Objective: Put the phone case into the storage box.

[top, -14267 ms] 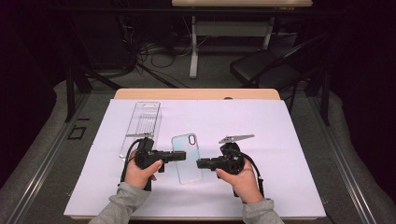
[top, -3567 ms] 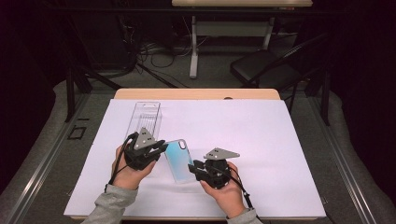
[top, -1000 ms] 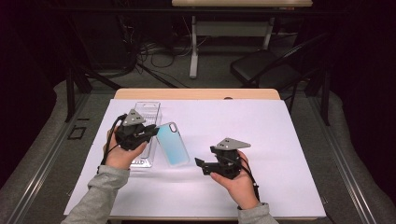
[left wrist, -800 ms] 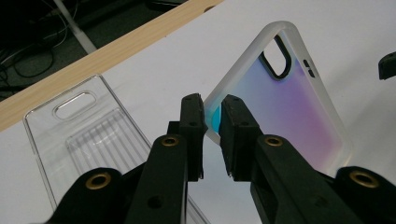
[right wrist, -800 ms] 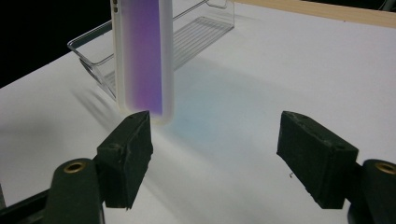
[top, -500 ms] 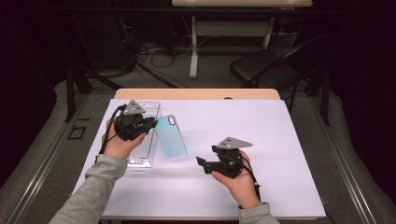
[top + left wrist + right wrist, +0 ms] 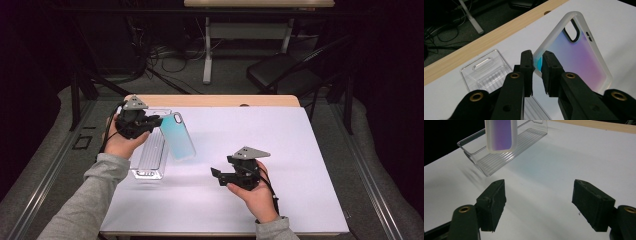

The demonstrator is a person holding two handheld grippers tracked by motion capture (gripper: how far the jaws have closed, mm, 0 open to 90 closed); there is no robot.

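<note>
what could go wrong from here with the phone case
The left hand-held gripper pinches the phone case only by its thin edge, so the case might pivot or slip out. It hangs beside the clear tray, not over it, and may catch the tray's wall going in.

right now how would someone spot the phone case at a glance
Look to the left side of the white table, above the clear plastic tray. The phone case hangs in the left tongs, frosted with a blue-purple tint, unlike the colourless ribbed tray.
</note>
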